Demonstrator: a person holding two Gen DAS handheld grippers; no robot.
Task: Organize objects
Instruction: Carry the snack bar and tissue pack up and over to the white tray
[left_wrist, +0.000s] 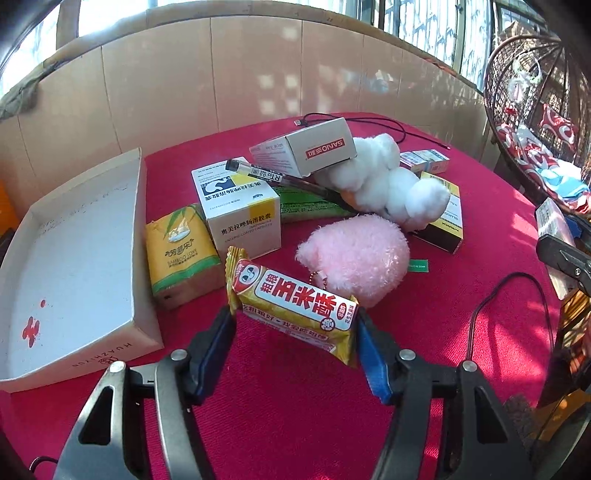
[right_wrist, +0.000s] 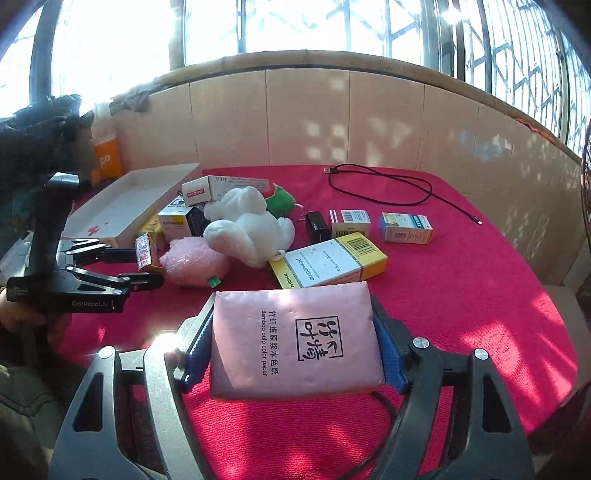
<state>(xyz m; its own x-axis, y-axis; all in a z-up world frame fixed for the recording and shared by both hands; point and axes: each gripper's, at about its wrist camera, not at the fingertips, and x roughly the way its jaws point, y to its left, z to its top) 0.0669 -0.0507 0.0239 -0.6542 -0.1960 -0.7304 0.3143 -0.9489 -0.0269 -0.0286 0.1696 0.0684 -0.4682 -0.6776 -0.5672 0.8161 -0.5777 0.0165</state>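
My left gripper (left_wrist: 295, 328) is shut on a yellow snack bar packet (left_wrist: 295, 299), held between the blue pads just above the red cloth. It also shows in the right wrist view (right_wrist: 142, 264) with the packet (right_wrist: 144, 253). My right gripper (right_wrist: 291, 343) is shut on a pink tissue pack (right_wrist: 295, 343), held flat over the cloth. An open white cardboard tray (left_wrist: 74, 258) lies at the left. A pink plush (left_wrist: 354, 254) and a white plush (left_wrist: 388, 184) lie behind the packet.
Medicine boxes (left_wrist: 240, 210), a yellow tissue pack (left_wrist: 181, 254), a pen (left_wrist: 258, 171), a SANO box (left_wrist: 310, 147) and a yellow-white box (right_wrist: 328, 262) are piled mid-table. A black cable (right_wrist: 388, 188) lies at the back. A cardboard wall (left_wrist: 258, 74) rings the table. A wicker chair (left_wrist: 535, 129) stands right.
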